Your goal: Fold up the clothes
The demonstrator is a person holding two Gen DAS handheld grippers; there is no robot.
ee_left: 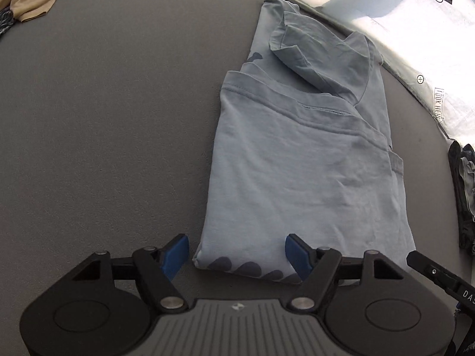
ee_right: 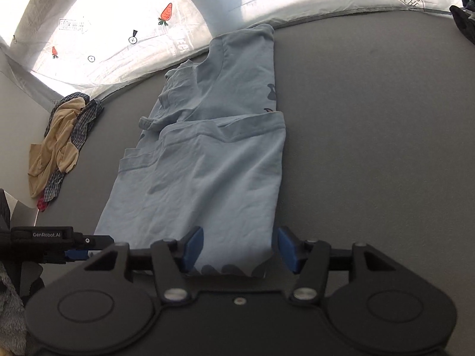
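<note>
The pale blue cotton T-shirt (ee_left: pixel 302 160) lies on the flat grey padded surface (ee_left: pixel 104 133), already narrowed into a long strip with its sleeves turned in and its hem end brought up over the middle. The near folded edge, with a row of dark printed shapes, sits right at both grippers.

The left gripper (ee_left: pixel 237 253) hangs over the near left corner with its blue pads wide apart; one pad is over bare surface, the other over the cloth, and nothing is pinched. The right gripper (ee_right: pixel 240 249) straddles the near right corner, its pads narrower but still apart, with the edge of the shirt lying between them and not clamped as far as the frames show.

The main risk is a partial grab. The near edge is several layers thick, and pads that close too high may catch only the top layer, so lifting would peel the fold open. Because the left gripper sits half off the cloth, it may close on little or no fabric, and an uneven lift would skew the strip. The loosely rumpled sleeve (ee_left: pixel 299 56) at the far end may slide out if the shirt is dragged. The beige and checked heap of clothes (ee_right: pixel 59 145) lies well apart and seems no hazard.
</note>
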